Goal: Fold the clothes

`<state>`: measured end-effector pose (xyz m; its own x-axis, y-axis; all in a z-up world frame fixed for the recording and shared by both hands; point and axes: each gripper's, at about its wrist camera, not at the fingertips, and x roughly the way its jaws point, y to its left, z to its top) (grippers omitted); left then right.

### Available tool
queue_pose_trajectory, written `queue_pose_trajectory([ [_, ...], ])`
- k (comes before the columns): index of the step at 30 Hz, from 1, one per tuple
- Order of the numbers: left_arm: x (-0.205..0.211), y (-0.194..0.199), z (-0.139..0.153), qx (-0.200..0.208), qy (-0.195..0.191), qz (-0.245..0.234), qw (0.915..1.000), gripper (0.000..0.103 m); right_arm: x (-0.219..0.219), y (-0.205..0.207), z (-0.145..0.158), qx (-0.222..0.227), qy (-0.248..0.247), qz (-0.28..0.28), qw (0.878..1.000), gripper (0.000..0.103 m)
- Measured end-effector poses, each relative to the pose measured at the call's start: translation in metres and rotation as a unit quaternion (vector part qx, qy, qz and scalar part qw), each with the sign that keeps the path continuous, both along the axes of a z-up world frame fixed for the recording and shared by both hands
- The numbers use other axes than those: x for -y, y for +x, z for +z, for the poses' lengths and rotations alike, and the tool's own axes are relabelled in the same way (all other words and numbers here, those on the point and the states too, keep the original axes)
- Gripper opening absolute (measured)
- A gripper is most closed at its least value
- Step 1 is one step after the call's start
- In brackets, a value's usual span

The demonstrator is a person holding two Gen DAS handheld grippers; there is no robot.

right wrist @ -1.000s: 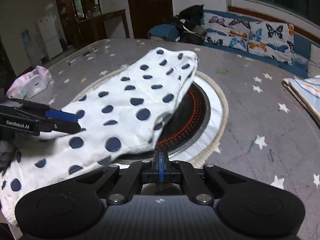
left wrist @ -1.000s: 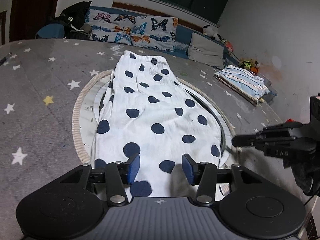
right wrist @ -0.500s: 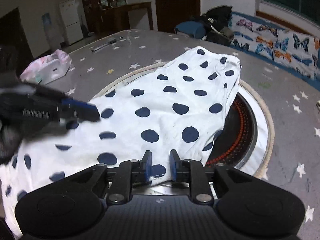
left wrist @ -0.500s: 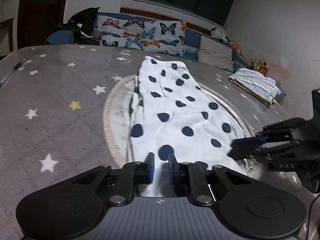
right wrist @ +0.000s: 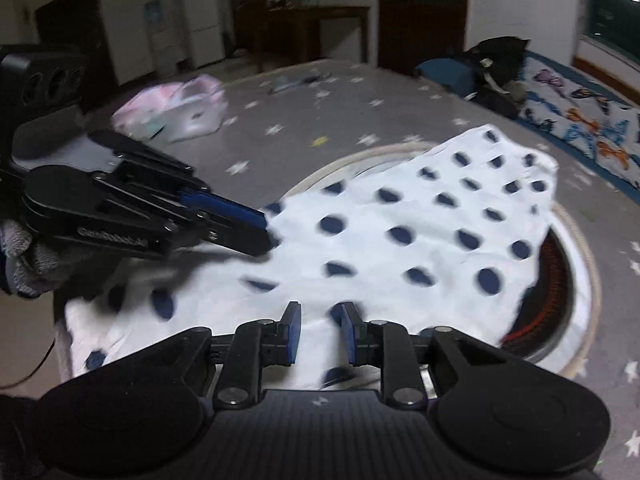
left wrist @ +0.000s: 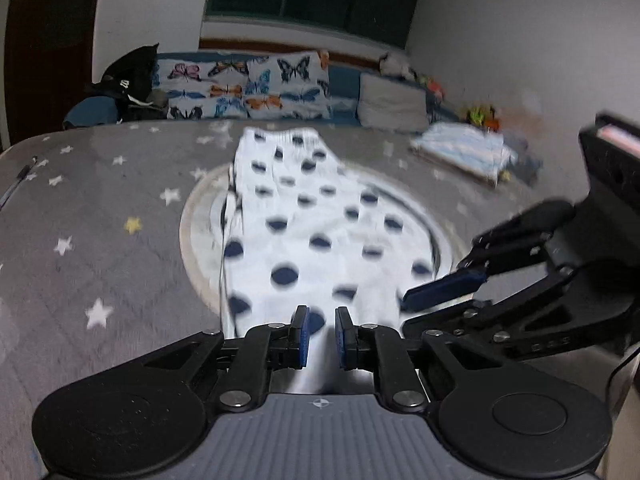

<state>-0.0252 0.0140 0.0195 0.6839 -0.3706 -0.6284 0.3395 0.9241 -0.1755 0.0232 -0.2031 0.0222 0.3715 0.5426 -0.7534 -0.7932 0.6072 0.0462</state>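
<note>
Garment: one white polka-dot garment (left wrist: 316, 220) is spread lengthwise over the round hotplate (right wrist: 560, 280).
Left gripper (left wrist: 322, 336): near hem pinched.
Right gripper (right wrist: 320, 332): hem clamped between narrowly parted pads.
Surface: grey star-print tablecloth (left wrist: 100, 240).
Room: butterfly cushions (left wrist: 248, 88), one folded striped cloth (left wrist: 464, 152).
</note>
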Motion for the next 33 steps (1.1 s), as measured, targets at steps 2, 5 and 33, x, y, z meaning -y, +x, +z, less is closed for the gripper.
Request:
queue_pose_trajectory([
  [2, -0.003, -0.003, -0.008, -0.003, 0.011, 0.005, 0.9999, 0.014, -0.002, -0.01, -0.005, -0.002, -0.017, 0.013, 1.0, 0.023],
  [5, -0.011, -0.007, -0.01, -0.001, 0.019, 0.017, 0.9997, 0.014, 0.002, -0.026, -0.005, 0.008, -0.037, 0.021, 0.999, 0.024],
  [33, -0.011, -0.061, 0.003, 0.042, 0.028, -0.009, 0.9987, 0.016, -0.024, -0.1, 0.009, 0.004, -0.027, 0.104, 0.994, 0.025],
])
